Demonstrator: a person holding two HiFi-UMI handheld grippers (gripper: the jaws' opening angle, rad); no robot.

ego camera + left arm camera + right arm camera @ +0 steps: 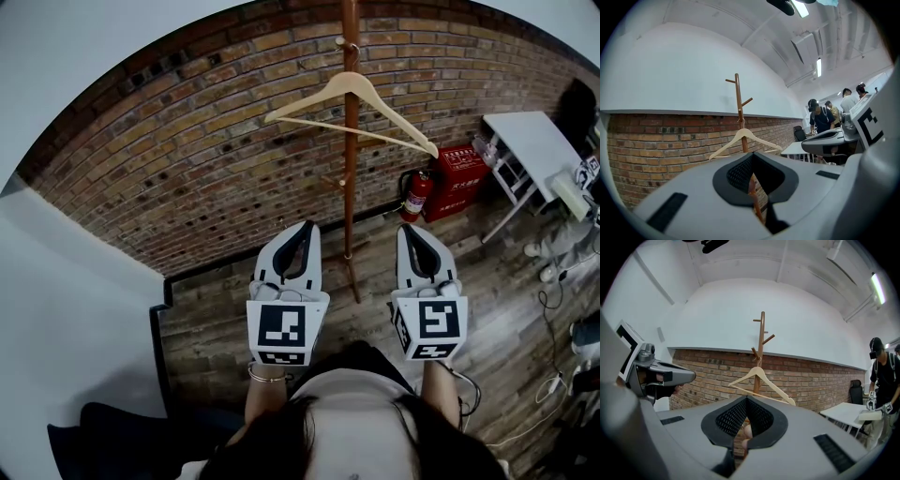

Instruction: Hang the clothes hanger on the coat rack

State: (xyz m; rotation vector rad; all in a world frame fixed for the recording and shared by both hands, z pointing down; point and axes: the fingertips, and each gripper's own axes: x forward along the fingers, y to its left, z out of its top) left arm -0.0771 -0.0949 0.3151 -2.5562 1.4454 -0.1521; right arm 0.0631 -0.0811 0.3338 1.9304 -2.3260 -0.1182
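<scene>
I stand on a dark wooden plank floor (506, 319) facing a red-brown brick wall (187, 169) with plain white wall above it. The ceiling overhead is white and carries strip lights.

There is one tall wooden coat rack (351, 187) (738, 98) (762, 333), a slim upright pole with short pegs, standing just in front of the bricks. One pale wooden clothes hanger (309, 98) (743, 136) (759, 373) hangs on it, its hook over a peg high on the pole and its arms spread to both sides of the pole, well apart from my hands.

I hold two grippers, side by side and pointing level at the rack. My left gripper (307, 226) (754, 197) has its jaws pressed together with nothing between them. My right gripper (410, 228) (740, 439) is likewise closed on nothing.

To the right of the rack, at the foot of the wall, stand one red fire extinguisher (417, 195) and one red box (457, 183), touching or nearly so. Further right is one white desk (530, 141). The left gripper view shows several people (818, 117) standing near that desk.
</scene>
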